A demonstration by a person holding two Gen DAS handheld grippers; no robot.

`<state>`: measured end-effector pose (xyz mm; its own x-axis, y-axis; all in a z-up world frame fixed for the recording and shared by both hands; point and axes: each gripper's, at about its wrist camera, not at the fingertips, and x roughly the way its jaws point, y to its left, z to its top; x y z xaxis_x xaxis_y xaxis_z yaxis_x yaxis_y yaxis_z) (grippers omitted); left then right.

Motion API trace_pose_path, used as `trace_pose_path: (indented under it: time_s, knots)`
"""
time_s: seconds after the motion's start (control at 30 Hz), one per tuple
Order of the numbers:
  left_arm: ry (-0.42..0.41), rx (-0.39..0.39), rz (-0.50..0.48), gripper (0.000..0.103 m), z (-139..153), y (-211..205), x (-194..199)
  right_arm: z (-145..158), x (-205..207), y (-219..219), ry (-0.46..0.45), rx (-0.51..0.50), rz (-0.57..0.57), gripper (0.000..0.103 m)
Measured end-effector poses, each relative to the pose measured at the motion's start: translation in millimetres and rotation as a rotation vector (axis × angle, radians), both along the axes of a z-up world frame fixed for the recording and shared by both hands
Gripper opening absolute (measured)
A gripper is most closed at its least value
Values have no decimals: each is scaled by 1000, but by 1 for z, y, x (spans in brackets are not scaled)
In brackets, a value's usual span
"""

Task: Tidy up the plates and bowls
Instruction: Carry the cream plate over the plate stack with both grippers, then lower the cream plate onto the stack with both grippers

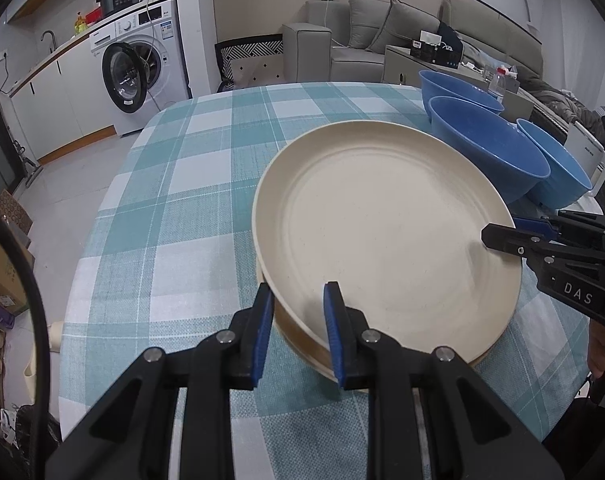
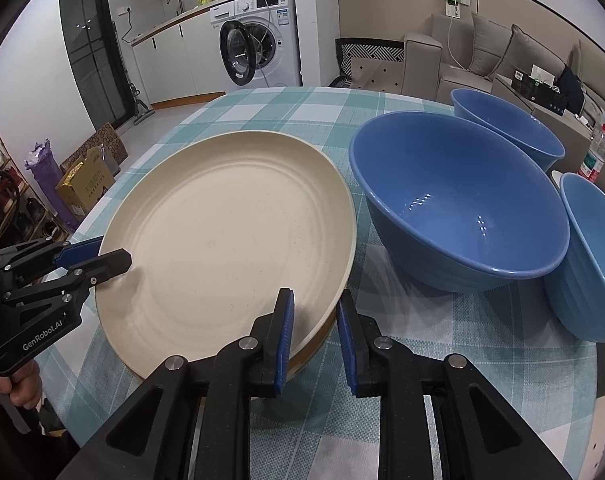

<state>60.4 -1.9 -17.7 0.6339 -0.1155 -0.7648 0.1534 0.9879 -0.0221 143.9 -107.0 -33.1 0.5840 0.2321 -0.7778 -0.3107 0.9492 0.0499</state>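
Left wrist view: the left gripper (image 1: 298, 328) pinches the near rim of the round cream plastic plate (image 1: 386, 240), held tilted over a second cream plate (image 1: 302, 350) on the teal checked tablecloth (image 1: 162, 220). The right gripper (image 1: 502, 234) clamps the plate's right rim.

Right wrist view: the right gripper (image 2: 314, 334) grips the cream plate (image 2: 222, 240) at its near rim, with the large blue bowl (image 2: 458, 204) just beside.

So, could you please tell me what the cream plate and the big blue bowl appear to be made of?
The cream plate looks like matte plastic or wheat-straw composite: a dull surface with faint specks and moulded rings. The big blue bowl seems to be glossier plastic or melamine: small sharp light reflections inside. Neither can be settled by look alone.
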Motion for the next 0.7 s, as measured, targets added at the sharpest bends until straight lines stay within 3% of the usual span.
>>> trace_pose_path:
  time_s: [0.43,0.7]
  knots:
    - [26,18,-2,25,-7,1,-3,0,-10,10,-26,-57,14,23]
    - [38,37,-10,33,-8,-2,-4,0,-12,18,-40,-100,31,24]
